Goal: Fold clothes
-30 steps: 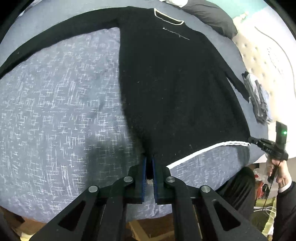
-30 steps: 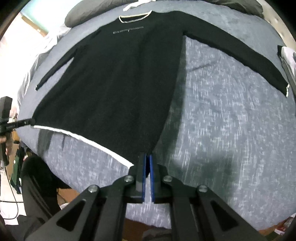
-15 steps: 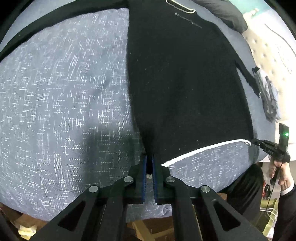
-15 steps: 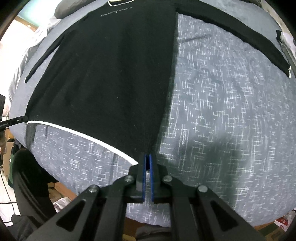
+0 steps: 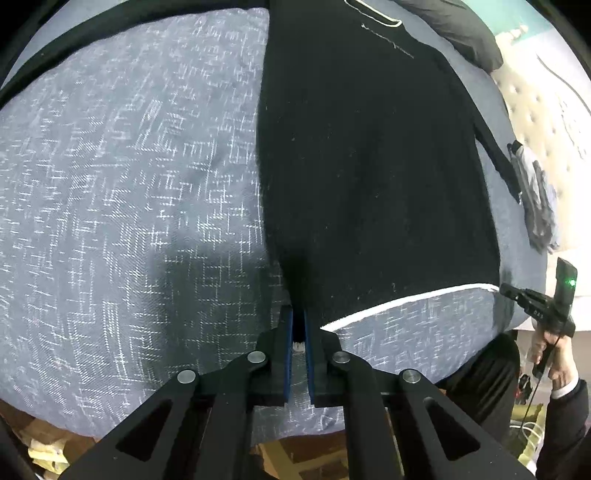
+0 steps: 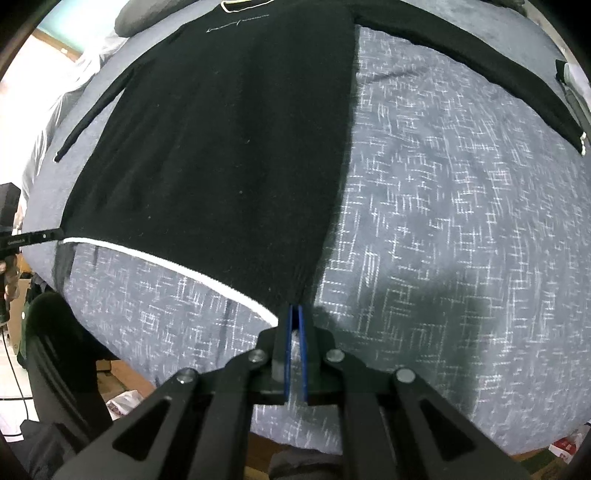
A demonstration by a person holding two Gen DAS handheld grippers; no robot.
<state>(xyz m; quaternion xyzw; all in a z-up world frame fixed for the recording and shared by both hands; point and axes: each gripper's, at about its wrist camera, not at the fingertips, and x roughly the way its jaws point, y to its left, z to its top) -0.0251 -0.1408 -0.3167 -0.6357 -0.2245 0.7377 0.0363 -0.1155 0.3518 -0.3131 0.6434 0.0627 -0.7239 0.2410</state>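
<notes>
A black sweater [image 5: 369, 166] with a white-edged hem [image 5: 406, 301] lies flat, front up, on a blue-grey patterned bed cover [image 5: 129, 184]. My left gripper [image 5: 298, 314] is shut on the hem's left corner, low over the cover. My right gripper [image 6: 295, 310] is shut on the sweater's [image 6: 229, 147] right hem corner. Each view also shows the other gripper at the hem's far end: the right gripper [image 5: 508, 290] and the left gripper [image 6: 55, 233]. The sleeves [image 6: 480, 62] are spread outward, and the collar points away from me.
A dark pillow [image 5: 461, 33] lies beyond the collar. A folded grey garment [image 5: 539, 206] sits at the bed's right edge by a tufted white headboard [image 5: 535, 110]. The bed's front edge is just below the grippers, with a person's dark trouser legs [image 6: 62, 350] against it.
Both grippers have sunk toward the bed with the hem corners still pinched. The cover and sweater now fill more of each view.
</notes>
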